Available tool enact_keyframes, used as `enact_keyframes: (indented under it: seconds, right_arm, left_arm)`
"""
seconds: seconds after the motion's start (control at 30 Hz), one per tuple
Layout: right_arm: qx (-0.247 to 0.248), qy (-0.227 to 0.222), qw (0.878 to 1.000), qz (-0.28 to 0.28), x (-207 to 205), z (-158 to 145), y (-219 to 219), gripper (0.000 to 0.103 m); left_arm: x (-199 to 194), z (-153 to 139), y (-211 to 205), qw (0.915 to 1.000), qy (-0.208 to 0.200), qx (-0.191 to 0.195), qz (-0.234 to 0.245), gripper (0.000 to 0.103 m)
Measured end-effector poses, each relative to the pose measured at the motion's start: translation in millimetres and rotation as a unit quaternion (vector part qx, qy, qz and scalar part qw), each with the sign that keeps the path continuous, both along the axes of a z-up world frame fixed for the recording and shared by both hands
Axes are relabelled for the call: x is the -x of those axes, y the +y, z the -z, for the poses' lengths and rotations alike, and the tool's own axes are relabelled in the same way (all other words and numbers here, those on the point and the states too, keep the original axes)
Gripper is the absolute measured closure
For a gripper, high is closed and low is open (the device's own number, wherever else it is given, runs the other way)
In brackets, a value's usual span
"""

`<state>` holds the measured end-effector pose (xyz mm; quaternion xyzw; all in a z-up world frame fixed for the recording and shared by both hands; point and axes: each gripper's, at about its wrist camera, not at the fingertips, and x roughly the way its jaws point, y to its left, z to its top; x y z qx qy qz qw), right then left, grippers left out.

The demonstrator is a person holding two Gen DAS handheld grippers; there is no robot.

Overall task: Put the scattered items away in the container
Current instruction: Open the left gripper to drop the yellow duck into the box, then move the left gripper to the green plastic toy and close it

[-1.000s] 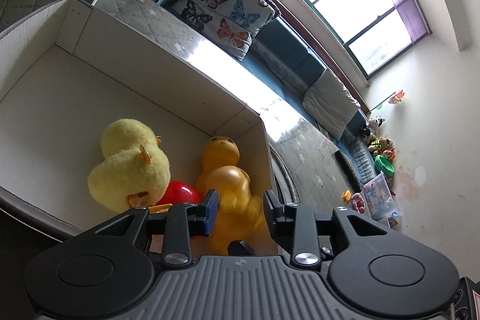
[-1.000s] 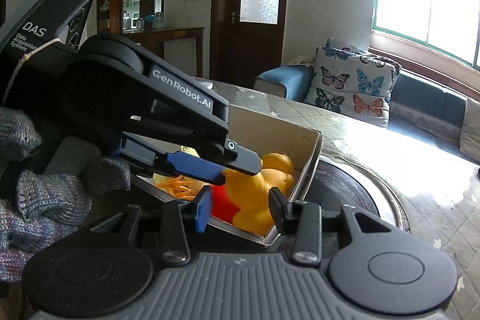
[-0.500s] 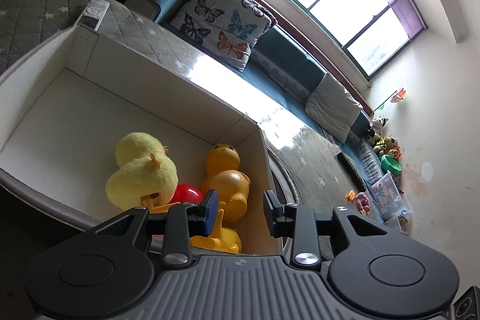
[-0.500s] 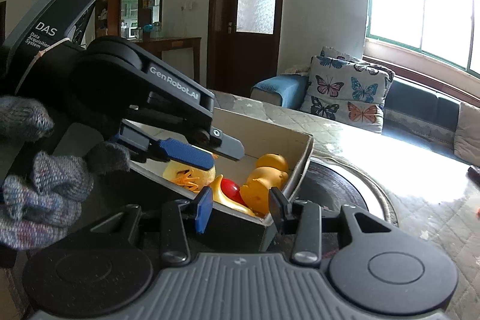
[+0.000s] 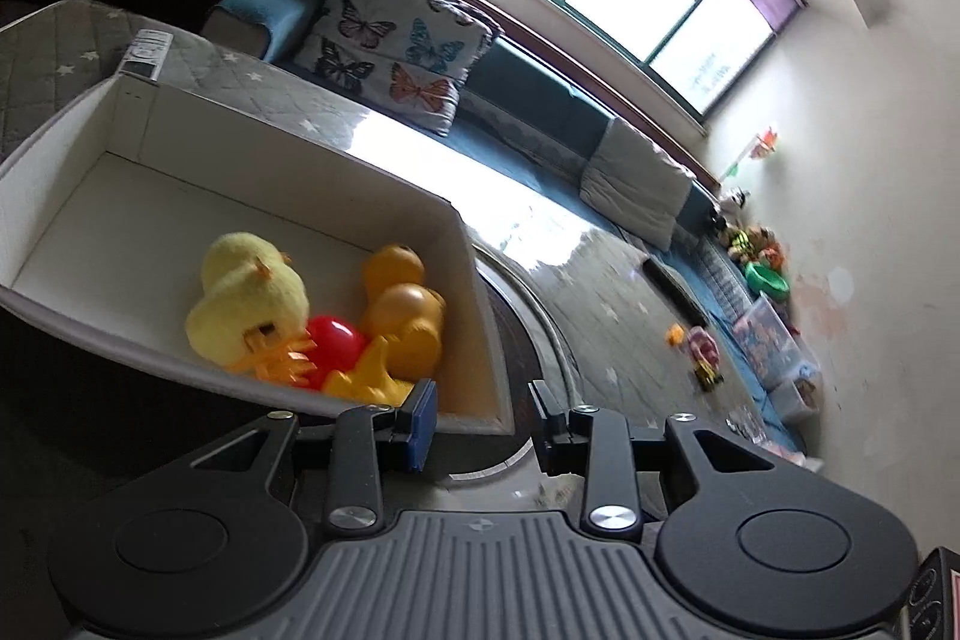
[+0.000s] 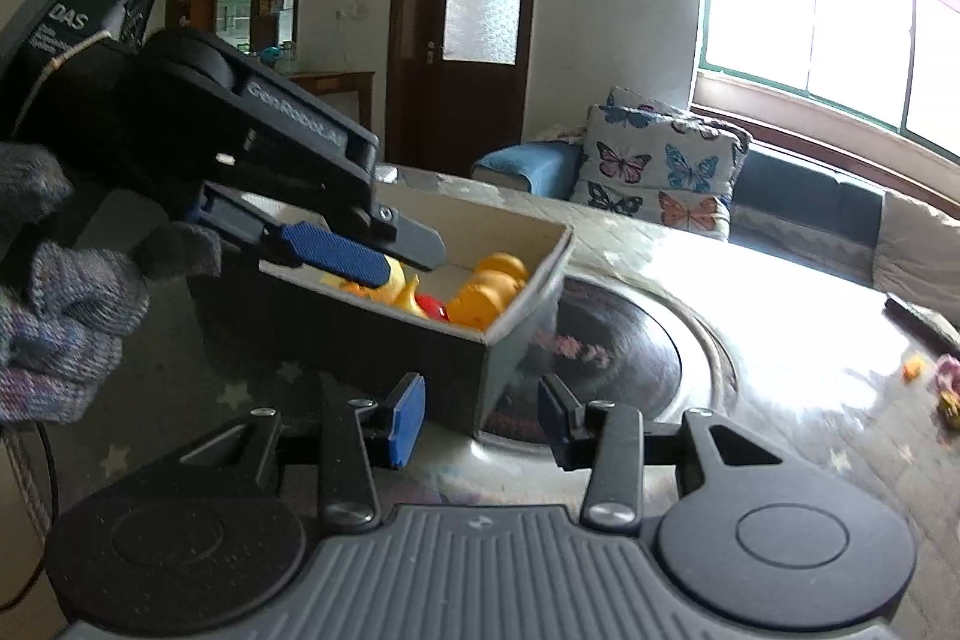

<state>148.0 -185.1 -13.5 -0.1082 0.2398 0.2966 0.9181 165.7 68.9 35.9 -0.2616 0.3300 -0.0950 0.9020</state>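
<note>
Holding nothing, left gripper [image 5: 483, 415]: fingers apart, just short of the box [image 5: 252, 214] corner. Ahead of them inside: plush duck [image 5: 246, 304], red ball [image 5: 333, 346], orange rubber duck [image 5: 402, 316], crowded together. Right gripper [image 6: 480, 415]: fingers likewise apart, empty, the box's near corner between them.
</note>
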Motion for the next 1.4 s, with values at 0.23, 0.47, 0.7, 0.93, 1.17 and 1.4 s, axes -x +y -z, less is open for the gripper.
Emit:
enact_keyframes:
  seconds: [0.23, 0.47, 0.7, 0.93, 1.17, 1.4]
  right_arm:
    - [0.005, 0.012, 0.999, 0.029, 16.3, 10.5, -26.5, 0.061]
    - [0.005, 0.021, 0.997, 0.069, 27.3, 18.2, -53.4, 0.06]
    - [0.011, 0.038, 0.994, 0.098, 36.1, 28.0, -75.1, 0.052]
    - [0.018, 0.051, 0.993, 0.102, 45.3, 35.9, -84.8, 0.052]
    - [0.013, 0.055, 0.993, 0.103, 48.1, 38.6, -86.8, 0.053]
    - [0.009, 0.057, 0.993, 0.102, 50.3, 39.3, -85.9, 0.054]
  left_arm:
    - [10.0, 7.0, -24.7, 0.9993, 0.007, -0.006, 0.035, 0.068]
    - [11.4, 23.4, -53.5, 0.9967, 0.033, -0.009, 0.074, 0.068]
    - [12.9, 42.3, -79.6, 0.9918, 0.061, -0.012, 0.111, 0.068]
    - [12.8, 54.9, -100.3, 0.987, 0.08, -0.005, 0.139, 0.068]
    - [9.3, 59.4, -110.9, 0.9844, 0.086, 0.006, 0.153, 0.068]
    - [6.9, 64.2, -117.3, 0.9815, 0.093, 0.012, 0.167, 0.067]
